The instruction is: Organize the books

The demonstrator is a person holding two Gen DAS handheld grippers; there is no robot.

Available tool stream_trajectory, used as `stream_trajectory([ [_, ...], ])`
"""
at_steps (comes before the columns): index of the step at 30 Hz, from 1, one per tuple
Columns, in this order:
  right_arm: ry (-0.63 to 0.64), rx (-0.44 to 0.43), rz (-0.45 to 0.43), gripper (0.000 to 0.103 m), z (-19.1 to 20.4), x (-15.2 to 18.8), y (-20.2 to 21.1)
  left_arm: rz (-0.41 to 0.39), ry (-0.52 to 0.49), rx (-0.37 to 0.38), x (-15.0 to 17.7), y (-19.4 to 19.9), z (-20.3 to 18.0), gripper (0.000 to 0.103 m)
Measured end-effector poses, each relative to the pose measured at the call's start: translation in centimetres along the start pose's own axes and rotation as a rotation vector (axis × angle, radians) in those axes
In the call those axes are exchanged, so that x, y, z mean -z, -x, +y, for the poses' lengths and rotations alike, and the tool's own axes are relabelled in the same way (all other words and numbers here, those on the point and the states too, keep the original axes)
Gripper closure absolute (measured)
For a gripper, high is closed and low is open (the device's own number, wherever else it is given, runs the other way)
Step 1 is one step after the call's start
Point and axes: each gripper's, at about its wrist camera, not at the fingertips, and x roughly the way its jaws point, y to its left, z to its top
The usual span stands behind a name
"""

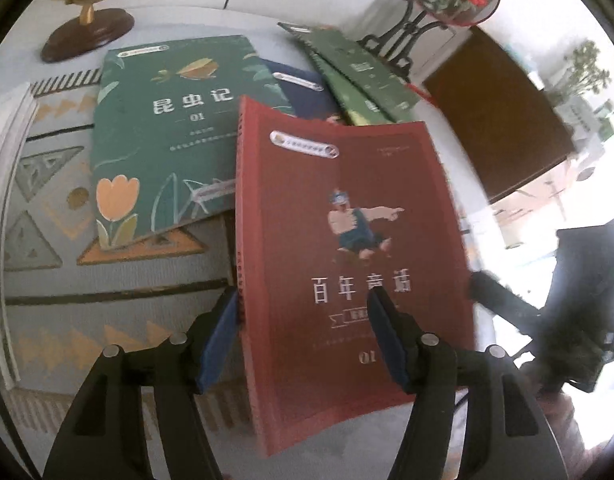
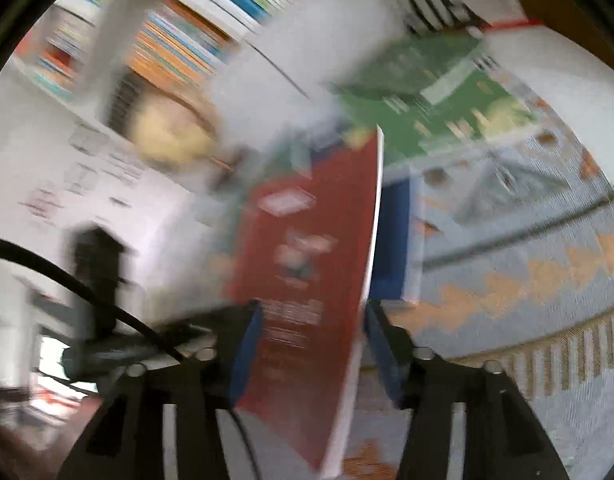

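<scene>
Red book (image 1: 339,248) raised off the patterned tabletop (image 1: 67,240), at 5 o'clock from the green book (image 1: 167,132). Left gripper (image 1: 303,344) and right gripper (image 2: 311,344): jaws straddling it, clamping unclear. Best kept level, lowered squarely onto the pile.

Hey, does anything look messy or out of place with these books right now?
Yes. The books lie in a loose, fanned heap on the patterned cloth: the teal book overlaps a dark blue book, and two green books splay off at an angle. The red book, held between the jaws, bows visibly.
</scene>
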Motion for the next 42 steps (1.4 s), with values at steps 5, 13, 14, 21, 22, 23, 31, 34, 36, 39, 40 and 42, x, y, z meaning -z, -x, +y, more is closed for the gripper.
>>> stream_trajectory([
  [5, 0.001, 0.104, 0.069, 0.093, -1.0, -0.1, -1.0, -0.082, 0.08, 0.119, -0.2, 2.1, 0.6, 0.05],
  [13, -0.091, 0.043, 0.085, 0.094, -3.2, 0.5, -1.7, 0.026, -0.049, -0.105, 0.4, -0.6, -0.5, 0.056],
  [14, -0.09, 0.044, 0.077, 0.094, -3.3, 0.3, -1.4, 0.038, -0.058, -0.137, 0.4, -0.9, -0.5, 0.057],
  [21, -0.085, 0.005, 0.108, 0.089, -3.2, -0.1, -2.2, 0.055, -0.08, -0.207, 0.4, -1.2, 0.4, 0.057],
  [22, -0.11, -0.026, 0.111, 0.088, -3.4, -0.1, -2.3, 0.055, -0.073, -0.193, 0.5, -0.9, 0.8, 0.057],
  [23, -0.136, -0.066, 0.119, 0.088, -3.7, -0.1, -2.5, 0.055, -0.069, -0.187, 0.4, -0.8, 0.9, 0.057],
  [31, -0.091, 0.015, 0.093, 0.094, -2.2, 0.5, -3.3, 0.065, -0.097, -0.179, 0.3, -0.8, 0.3, 0.058],
  [34, 0.014, 0.099, 0.088, 0.095, 0.1, 0.0, -3.0, 0.054, -0.126, -0.211, 0.3, -0.7, -0.4, 0.058],
  [36, 0.057, 0.121, 0.087, 0.095, 1.3, -0.3, -2.8, 0.053, -0.142, -0.222, 0.2, -0.5, -0.8, 0.058],
  [39, 0.115, 0.154, 0.088, 0.095, 2.9, -0.7, -2.3, 0.059, -0.129, -0.229, -0.1, -0.1, -0.7, 0.058],
  [40, 0.119, 0.157, 0.086, 0.095, 3.0, -0.7, -2.2, 0.062, -0.126, -0.23, -0.1, 0.0, -0.6, 0.058],
  [42, 0.127, 0.17, 0.087, 0.095, 3.5, -0.8, -2.3, 0.061, -0.123, -0.235, -0.2, 0.1, -0.5, 0.058],
])
